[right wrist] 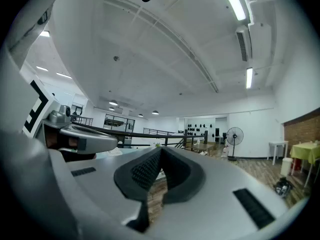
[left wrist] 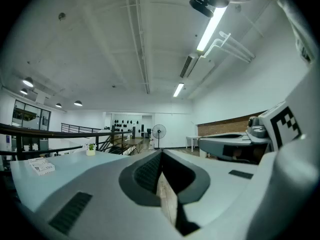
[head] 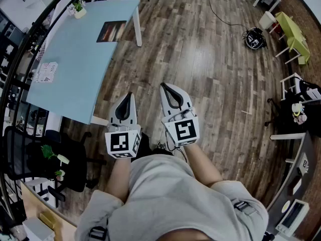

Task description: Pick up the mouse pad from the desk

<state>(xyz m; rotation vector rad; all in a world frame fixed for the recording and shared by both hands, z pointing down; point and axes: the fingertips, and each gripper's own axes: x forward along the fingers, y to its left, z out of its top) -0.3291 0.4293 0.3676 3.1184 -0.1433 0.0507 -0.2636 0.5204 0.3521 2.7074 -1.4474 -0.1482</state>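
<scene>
Standing on the wooden floor (head: 210,59), off the desk's near corner; no reach begun.

- Mouse pad (head: 112,31): a dark rectangle with a coloured print. It lies flat on the pale blue desk (head: 75,69), towards its far end and close to the edge that faces the open floor. Nothing rests on it.
- Also on the desk, both well apart from the pad: a small potted plant (head: 77,9) at the far corner and a printed paper (head: 45,72) by the opposite edge.
- Left gripper (head: 128,99): held level, its jaws closed tip to tip with nothing between them.
- Right gripper (head: 166,90): beside the left one and also level, its jaws closed together and empty.
- Neither gripper view shows the pad clearly.

Handling, as we judge it: the pad looks thin, light and limp, so weight is no concern. It sits flush with the top, and a rubber underside may cling. A straight pinch from above would probably find nothing to bite. We would take it at the edge or corner nearest the desk's rim, perhaps after sliding it to overhang. Expect it to droop once lifted.
</scene>
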